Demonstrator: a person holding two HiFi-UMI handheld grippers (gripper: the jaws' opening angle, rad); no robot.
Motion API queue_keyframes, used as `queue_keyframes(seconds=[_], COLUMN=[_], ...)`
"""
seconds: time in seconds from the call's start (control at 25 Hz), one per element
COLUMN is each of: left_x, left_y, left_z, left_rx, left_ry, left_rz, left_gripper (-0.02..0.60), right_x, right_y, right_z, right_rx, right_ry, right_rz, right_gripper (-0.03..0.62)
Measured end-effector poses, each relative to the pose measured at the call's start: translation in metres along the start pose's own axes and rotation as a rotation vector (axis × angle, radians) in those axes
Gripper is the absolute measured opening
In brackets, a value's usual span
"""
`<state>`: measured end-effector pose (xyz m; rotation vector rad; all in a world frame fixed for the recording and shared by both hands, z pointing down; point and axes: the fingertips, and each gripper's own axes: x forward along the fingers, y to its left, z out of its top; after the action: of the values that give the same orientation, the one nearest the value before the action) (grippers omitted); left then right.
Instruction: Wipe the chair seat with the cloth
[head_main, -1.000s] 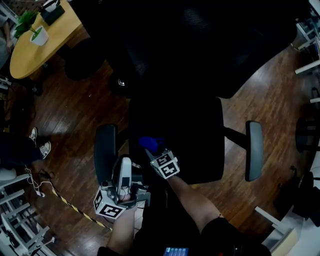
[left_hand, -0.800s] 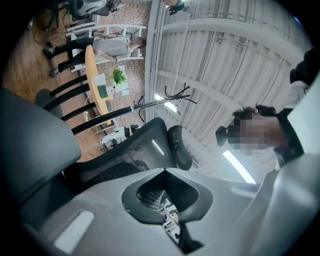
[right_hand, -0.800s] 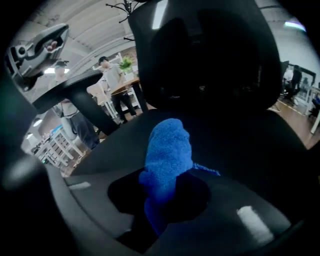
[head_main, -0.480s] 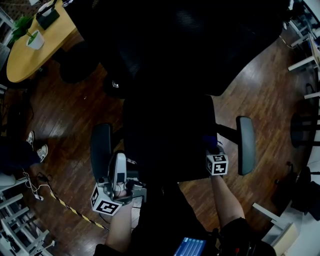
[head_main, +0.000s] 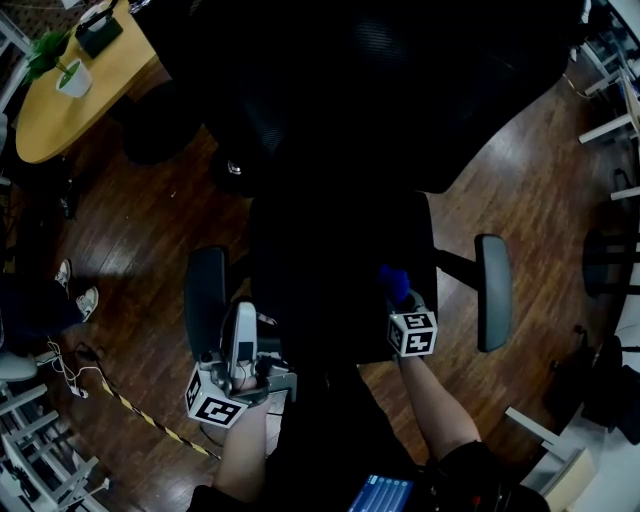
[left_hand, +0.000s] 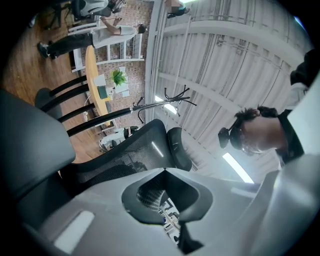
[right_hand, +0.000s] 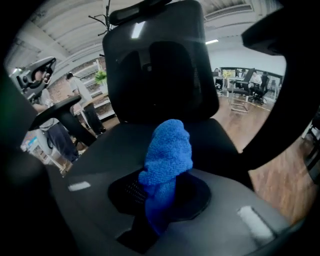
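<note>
The black office chair's seat (head_main: 335, 265) fills the middle of the head view, dark and hard to read. My right gripper (head_main: 397, 297) is shut on a bunched blue cloth (head_main: 392, 281) over the seat's front right part, near the right armrest (head_main: 492, 290). In the right gripper view the cloth (right_hand: 167, 152) sticks up from the right gripper (right_hand: 159, 202) above the seat (right_hand: 107, 150), facing the backrest (right_hand: 155, 65). My left gripper (head_main: 240, 338) hangs beside the left armrest (head_main: 206, 300), tilted up, shut and holding nothing (left_hand: 165, 172).
A round wooden table (head_main: 50, 115) with a potted plant (head_main: 68, 68) stands at the far left. A person's shoes (head_main: 78, 284) and a yellow-black cable (head_main: 150, 420) lie on the wood floor. White furniture legs (head_main: 612, 130) line the right edge.
My right gripper carried the cloth from the seat's front left across to the right edge, then came back a little to the left. The left gripper has hardly moved.
</note>
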<state>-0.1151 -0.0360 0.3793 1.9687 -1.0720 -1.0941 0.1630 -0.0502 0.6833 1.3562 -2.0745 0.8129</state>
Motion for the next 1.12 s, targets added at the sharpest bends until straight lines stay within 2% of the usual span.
queue_keyframes(seconds=[0.2,0.4,0.52,0.6,0.72,0.84,1.12], left_x=[-0.003,-0.012,-0.018,-0.019,-0.022,-0.024,-0.016], left_y=[0.002,0.005,0.009,0.01,0.011,0.011,0.006], left_z=[0.002,0.006,0.008,0.008,0.007,0.006,-0.005], left_rx=[0.004,0.011,0.014,0.014,0.011,0.006,-0.003], left_ry=[-0.006,-0.012,-0.018,-0.018,-0.013,-0.011,0.008], left_rz=[0.005,0.022,0.033,0.035,0.034,0.033,0.017], left_gripper=[0.003,0.003,0.003,0.003,0.003,0.003,0.003], right_x=[0.038,0.048,0.046,0.044,0.042,0.041,0.007], right_y=[0.126,0.241,0.289,0.303,0.296,0.266,0.113], right_z=[0.002,-0.014,-0.046,-0.067,-0.077,-0.08,-0.098], right_rx=[-0.037,-0.071,-0.136,-0.182,-0.215,-0.189,-0.114], right_ry=[0.004,0.031,0.088,0.114,0.106,0.114,0.144], right_rz=[0.244,0.432,0.517,0.545,0.541,0.484,0.251], right_gripper=[0.08,0.08,0.08,0.08,0.079,0.079,0.078])
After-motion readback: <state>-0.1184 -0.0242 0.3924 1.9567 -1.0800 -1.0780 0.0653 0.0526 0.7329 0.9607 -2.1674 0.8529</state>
